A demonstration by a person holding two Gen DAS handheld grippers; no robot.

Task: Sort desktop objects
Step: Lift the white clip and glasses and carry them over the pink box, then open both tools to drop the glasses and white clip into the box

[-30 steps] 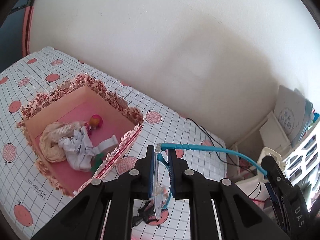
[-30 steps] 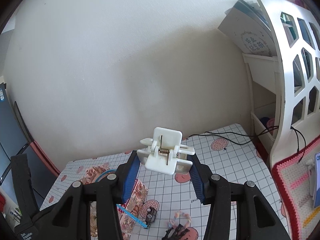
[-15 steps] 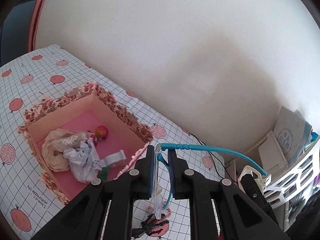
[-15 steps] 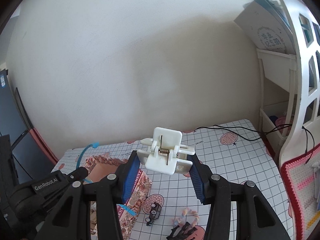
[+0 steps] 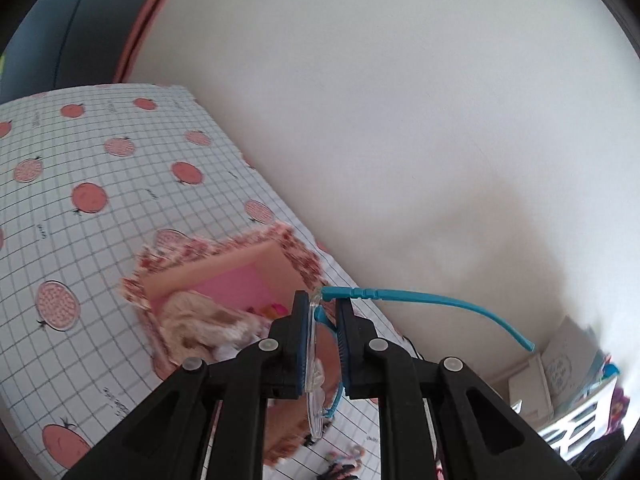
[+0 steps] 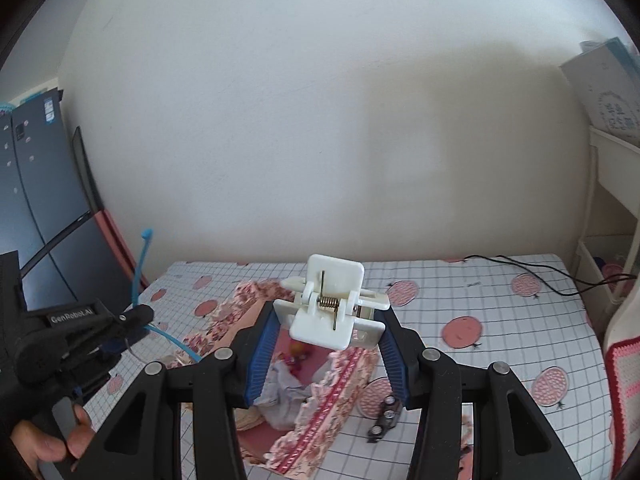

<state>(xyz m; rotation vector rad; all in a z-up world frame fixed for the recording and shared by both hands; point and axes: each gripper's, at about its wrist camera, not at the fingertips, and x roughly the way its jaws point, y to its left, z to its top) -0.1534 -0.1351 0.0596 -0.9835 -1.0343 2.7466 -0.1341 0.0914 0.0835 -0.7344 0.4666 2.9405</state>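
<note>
Seen from the left wrist: left gripper (image 5: 324,344) squeezed tight on the clear plastic glasses with thin blue arms (image 5: 424,300), lens pinched between the 2 black fingers, 1 blue arm sticking out to the right. Below and just behind the fingers, the open pink box with a flowery frilly rim (image 5: 280,240), sitting on the white checked tablecloth with pink round fruit prints (image 5: 88,200). Inside the box, a beige crumpled cloth (image 5: 196,324) and a small orange and yellow bit, too blurry to name. Plain white wall (image 5: 400,120) behind. Seen from the right wrist: right gripper (image 6: 328,344) clamped on the white plastic spring clip with a metal coil (image 6: 332,308), blue pads pressing its 2 sides, held up in the air over the same pink box (image 6: 320,400). In the box, a grey-white crumpled cloth (image 6: 284,384) and a tiny round toy. Just right of the box on the cloth, a small black toy car (image 6: 384,416). A black cable (image 6: 560,280) lying near the far right edge. At the left, the other gripper (image 6: 136,318) with the blue glasses arm poking up, and a hand (image 6: 52,444) on its handle.
</note>
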